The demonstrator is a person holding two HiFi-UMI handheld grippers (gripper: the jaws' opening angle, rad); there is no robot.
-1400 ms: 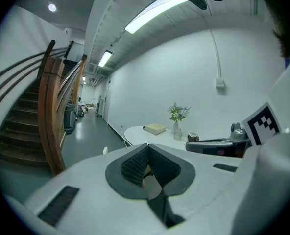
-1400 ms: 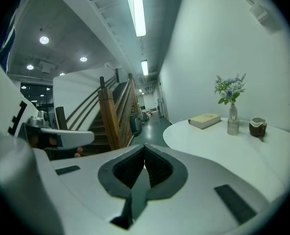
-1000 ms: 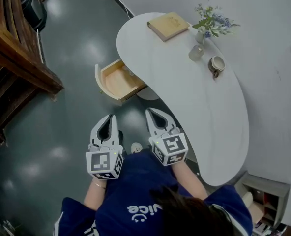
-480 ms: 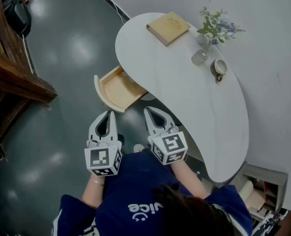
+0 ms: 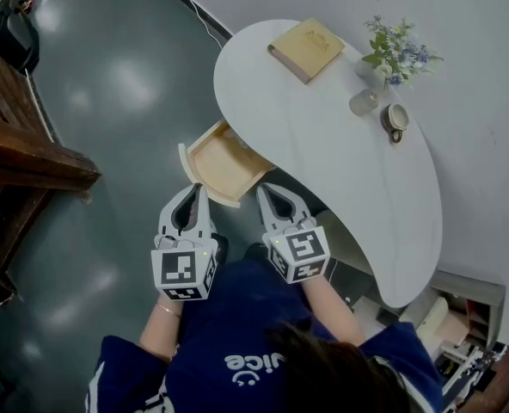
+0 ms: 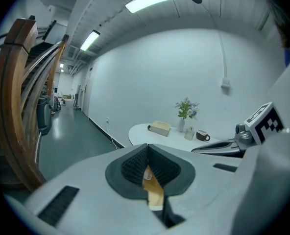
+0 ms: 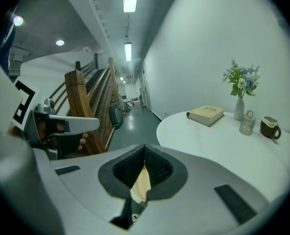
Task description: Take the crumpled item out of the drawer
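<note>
Standing at the rounded end of the white counter (image 5: 323,144) and looking steeply down on the drawer (image 5: 223,163), pulled out from under the counter's edge. Holding the left gripper (image 5: 199,194) and the right gripper (image 5: 266,194) side by side, tips aimed at the drawer and just short of its front. Probably a ready pose before either one goes in. Both carried with jaws pressed together and pinching nothing. Through the small window behind each closed tip, only the pale wood of the drawer below. Cannot make out the crumpled item: bare wood on the part of the drawer that sticks out, so likely lying further back, beneath the overhang of the counter. Hence, by this reading, the lining-up at the open front instead of coming straight down from above. Judging the task barely begun: drawer open, nothing lifted out. Will need to spread one pair of jaws before reaching in, since shut tips could only push a light wad about. Worth minding the counter's edge directly over the drawer on the way in and out. Up on the counter, well apart from the drawer and clear of any reach: a book (image 5: 306,48), a vase of flowers (image 5: 396,54), a small glass (image 5: 363,101) and a cup (image 5: 397,119).
</note>
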